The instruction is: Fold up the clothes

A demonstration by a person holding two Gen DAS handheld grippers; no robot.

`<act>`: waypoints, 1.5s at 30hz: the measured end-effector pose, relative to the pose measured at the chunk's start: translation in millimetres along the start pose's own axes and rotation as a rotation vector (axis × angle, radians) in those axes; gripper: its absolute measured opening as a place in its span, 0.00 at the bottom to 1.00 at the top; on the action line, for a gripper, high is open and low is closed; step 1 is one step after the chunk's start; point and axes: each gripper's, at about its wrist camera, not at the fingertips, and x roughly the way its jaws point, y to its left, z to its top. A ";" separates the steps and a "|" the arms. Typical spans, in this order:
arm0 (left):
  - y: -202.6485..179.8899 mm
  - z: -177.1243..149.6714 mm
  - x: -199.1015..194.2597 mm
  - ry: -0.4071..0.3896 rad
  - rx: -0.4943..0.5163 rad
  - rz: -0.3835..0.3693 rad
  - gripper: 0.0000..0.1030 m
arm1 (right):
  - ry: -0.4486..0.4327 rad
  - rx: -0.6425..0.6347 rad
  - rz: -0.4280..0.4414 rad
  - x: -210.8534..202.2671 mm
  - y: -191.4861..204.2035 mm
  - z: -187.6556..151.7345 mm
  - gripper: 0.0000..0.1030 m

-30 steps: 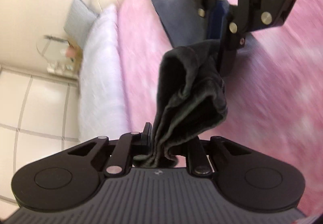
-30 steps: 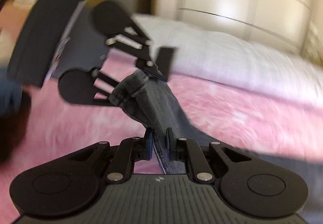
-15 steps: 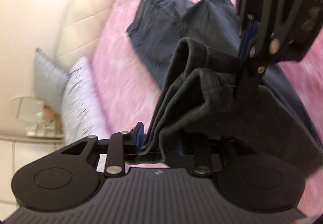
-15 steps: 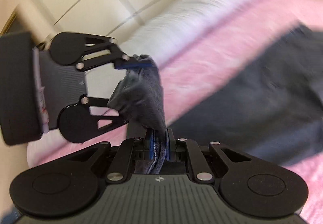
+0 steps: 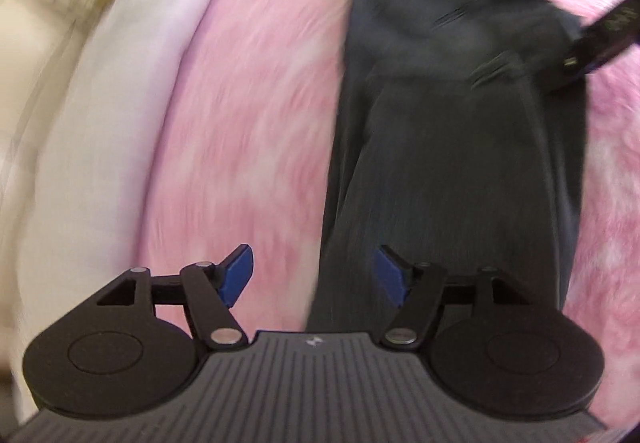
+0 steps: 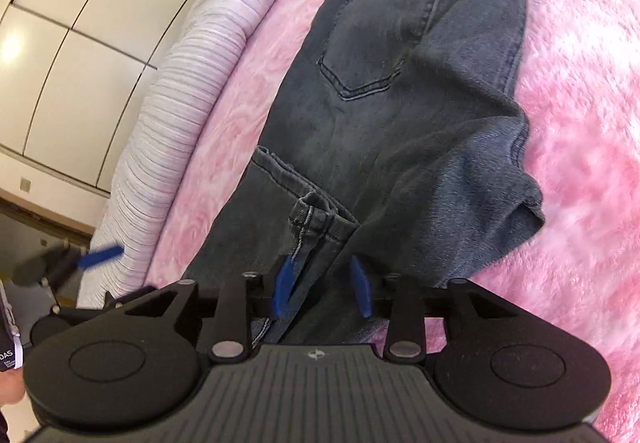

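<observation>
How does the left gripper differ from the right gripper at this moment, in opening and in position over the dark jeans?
The left gripper is spread wide; the right gripper is open more narrowly. The left sits at the edge of the dark grey denim jeans, the right over a hem. Both have blue pads and grip nothing.

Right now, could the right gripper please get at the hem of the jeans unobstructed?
Probably yes: the right gripper is open, the hem of the jeans lies just ahead of its fingertips, and nothing covers it.
</observation>
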 end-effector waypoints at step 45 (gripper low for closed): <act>-37.4 -182.0 -9.8 -0.266 0.540 0.201 0.83 | 0.229 -1.339 -0.368 123.8 195.4 -216.8 0.46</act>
